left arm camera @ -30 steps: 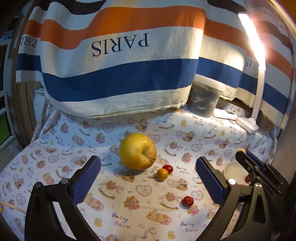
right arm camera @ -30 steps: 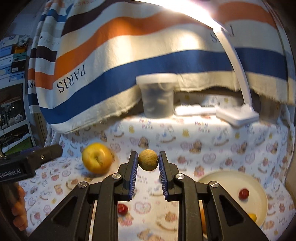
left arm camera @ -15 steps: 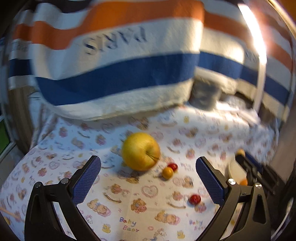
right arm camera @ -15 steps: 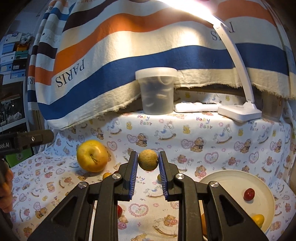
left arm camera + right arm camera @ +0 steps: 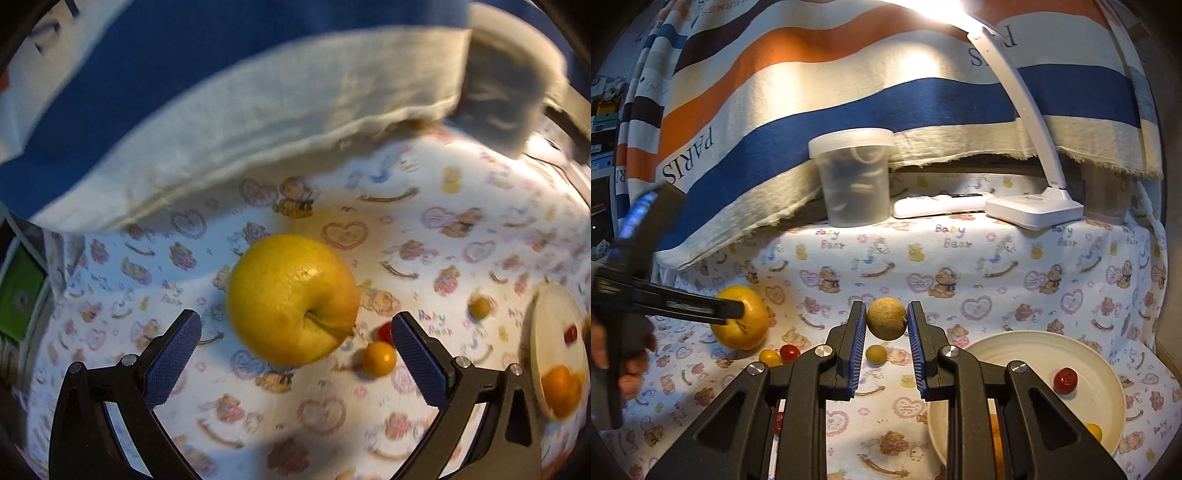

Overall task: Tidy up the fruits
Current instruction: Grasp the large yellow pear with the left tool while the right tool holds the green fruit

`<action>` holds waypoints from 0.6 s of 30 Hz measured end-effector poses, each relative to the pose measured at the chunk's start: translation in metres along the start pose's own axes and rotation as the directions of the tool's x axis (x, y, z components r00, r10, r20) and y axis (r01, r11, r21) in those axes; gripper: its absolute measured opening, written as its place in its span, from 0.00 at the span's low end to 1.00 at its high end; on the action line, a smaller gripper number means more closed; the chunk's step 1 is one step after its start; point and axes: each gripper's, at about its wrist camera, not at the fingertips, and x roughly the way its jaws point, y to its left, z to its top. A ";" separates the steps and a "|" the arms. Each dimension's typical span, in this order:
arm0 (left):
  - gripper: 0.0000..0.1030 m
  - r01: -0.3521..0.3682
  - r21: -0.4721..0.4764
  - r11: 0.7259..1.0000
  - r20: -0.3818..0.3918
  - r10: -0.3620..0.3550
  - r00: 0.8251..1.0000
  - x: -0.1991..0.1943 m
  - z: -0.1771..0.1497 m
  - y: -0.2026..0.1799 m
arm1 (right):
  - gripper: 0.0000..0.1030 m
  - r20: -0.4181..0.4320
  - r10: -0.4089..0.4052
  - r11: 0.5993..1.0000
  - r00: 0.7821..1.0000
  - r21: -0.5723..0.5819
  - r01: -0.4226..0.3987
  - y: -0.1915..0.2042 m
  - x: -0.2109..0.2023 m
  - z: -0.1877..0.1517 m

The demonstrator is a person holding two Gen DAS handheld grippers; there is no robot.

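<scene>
Apple (image 5: 291, 299) pickup, plate (image 5: 1015, 343) at 3 o'clock
Left gripper (image 5: 295, 347) spread wide: centre, then close; right gripper (image 5: 886, 325) clamps brown fruit (image 5: 886, 318)

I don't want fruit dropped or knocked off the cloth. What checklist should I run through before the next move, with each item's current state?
1. Right gripper shut on the small brown fruit: ok.
2. Plate has bare space for it: ok.
3. Left gripper open wide enough for the yellow apple: ok.
4. Apple centred between the left fingers: ok.
5. Orange cherry tomato and red one clear of the left gripper's right-hand finger: not ok, they lie close beside it.
6. Left pads touching the apple: cannot tell.
</scene>
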 end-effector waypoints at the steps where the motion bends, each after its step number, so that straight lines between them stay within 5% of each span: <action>1: 0.99 -0.001 -0.014 1.000 -0.004 0.001 1.000 0.005 0.001 0.000 | 0.23 -0.002 -0.001 1.000 1.000 -0.001 0.001 0.000 0.000 -0.001; 14: 0.99 -0.191 0.057 0.980 0.020 0.190 0.982 0.044 0.000 -0.027 | 0.23 -0.012 0.014 1.000 1.000 -0.006 -0.014 0.003 0.000 -0.001; 18: 0.89 -0.209 0.057 0.976 0.017 0.208 0.978 0.050 -0.001 -0.023 | 0.23 -0.013 0.015 1.000 1.000 -0.006 -0.015 0.003 0.001 -0.002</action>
